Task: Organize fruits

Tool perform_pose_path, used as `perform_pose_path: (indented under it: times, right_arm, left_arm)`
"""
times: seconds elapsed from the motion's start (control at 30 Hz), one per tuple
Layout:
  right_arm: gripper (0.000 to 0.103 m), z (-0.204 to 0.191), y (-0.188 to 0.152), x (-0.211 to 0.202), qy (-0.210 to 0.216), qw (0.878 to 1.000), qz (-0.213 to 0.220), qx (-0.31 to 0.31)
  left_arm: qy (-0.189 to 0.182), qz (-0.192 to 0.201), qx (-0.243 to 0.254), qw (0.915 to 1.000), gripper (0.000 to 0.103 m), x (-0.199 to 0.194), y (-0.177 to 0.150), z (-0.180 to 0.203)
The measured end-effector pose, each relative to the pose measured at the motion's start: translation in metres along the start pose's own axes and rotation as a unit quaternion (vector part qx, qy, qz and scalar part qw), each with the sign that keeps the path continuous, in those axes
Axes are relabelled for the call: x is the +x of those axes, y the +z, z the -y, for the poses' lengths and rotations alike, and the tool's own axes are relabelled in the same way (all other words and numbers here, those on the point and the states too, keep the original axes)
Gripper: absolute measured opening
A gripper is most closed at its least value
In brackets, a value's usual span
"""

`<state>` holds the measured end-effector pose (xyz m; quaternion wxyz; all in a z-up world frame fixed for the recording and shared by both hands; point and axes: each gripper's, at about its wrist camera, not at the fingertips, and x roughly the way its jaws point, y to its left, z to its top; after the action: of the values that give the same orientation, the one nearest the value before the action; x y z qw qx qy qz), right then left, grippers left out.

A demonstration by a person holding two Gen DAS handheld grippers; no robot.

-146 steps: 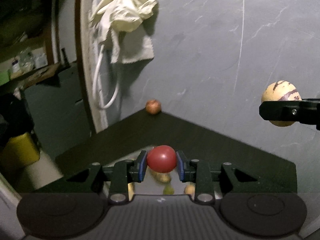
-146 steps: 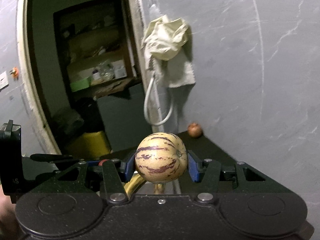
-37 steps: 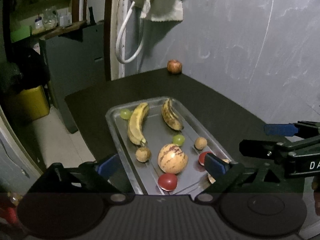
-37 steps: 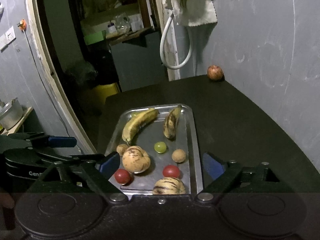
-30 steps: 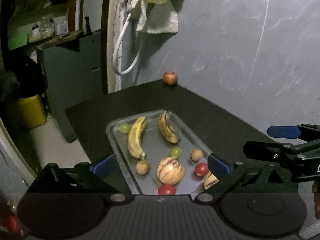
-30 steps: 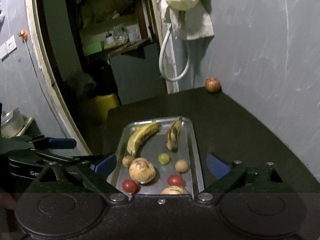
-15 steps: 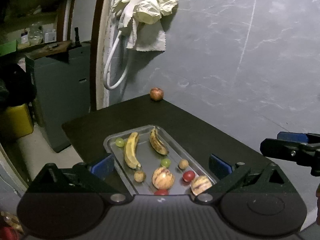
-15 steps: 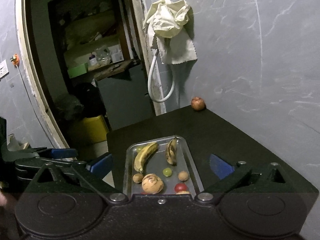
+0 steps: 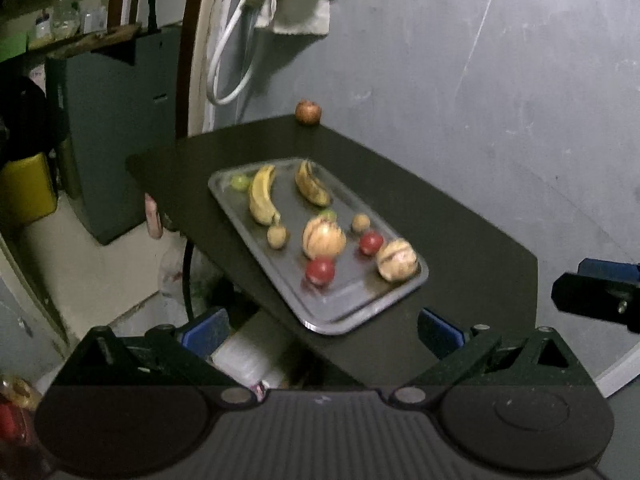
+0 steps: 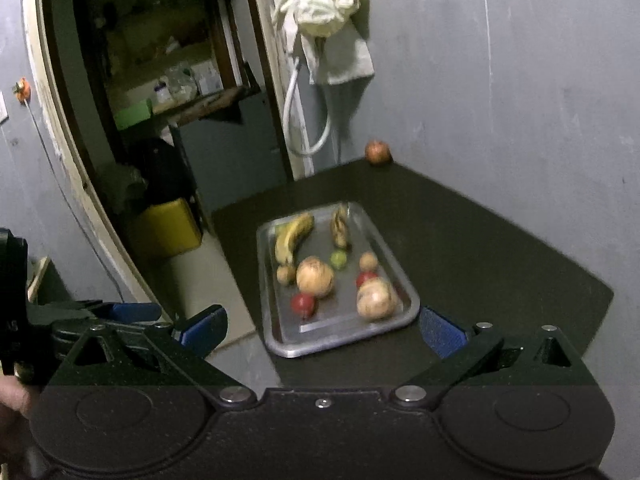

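A steel tray (image 9: 356, 308) (image 10: 320, 340) lies on the dark table (image 9: 460, 240) (image 10: 480, 248). In it lie two bananas (image 9: 261, 196) (image 10: 294, 236), two striped melons (image 9: 323, 237) (image 10: 376, 298), two red tomatoes (image 9: 320, 271) (image 10: 303, 304), green grapes (image 10: 338, 258) and small brown fruits (image 9: 277, 237). An apple (image 9: 308, 112) (image 10: 377, 152) sits apart at the table's far corner. My left gripper (image 9: 322, 332) is open and empty, above and short of the tray. My right gripper (image 10: 324, 330) is open and empty, likewise back from the tray.
A grey wall (image 9: 480, 80) bounds the table's right side. A cloth and white hose (image 10: 320, 40) hang by the door frame. A yellow container (image 10: 168, 224) and a grey cabinet (image 9: 104, 140) stand on the floor to the left.
Both grippers have let go of a tomato and a melon, which now lie in the tray. Both have since pulled back and up, so the tray looks smaller and farther.
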<state>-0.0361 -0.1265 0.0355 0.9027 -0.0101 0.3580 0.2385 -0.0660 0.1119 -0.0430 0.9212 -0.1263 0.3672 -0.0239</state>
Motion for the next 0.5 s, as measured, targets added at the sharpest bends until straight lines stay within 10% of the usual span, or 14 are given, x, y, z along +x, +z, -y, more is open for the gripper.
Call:
perform_pose_path:
  times: [0.5]
  right_arm:
    - [0.102,-0.004,0.024,0.019,0.026,0.999,0.039,-0.017]
  left_arm:
    - [0.042,0.054,0.018,0.9975,0.103,-0.014,0.026,0.006]
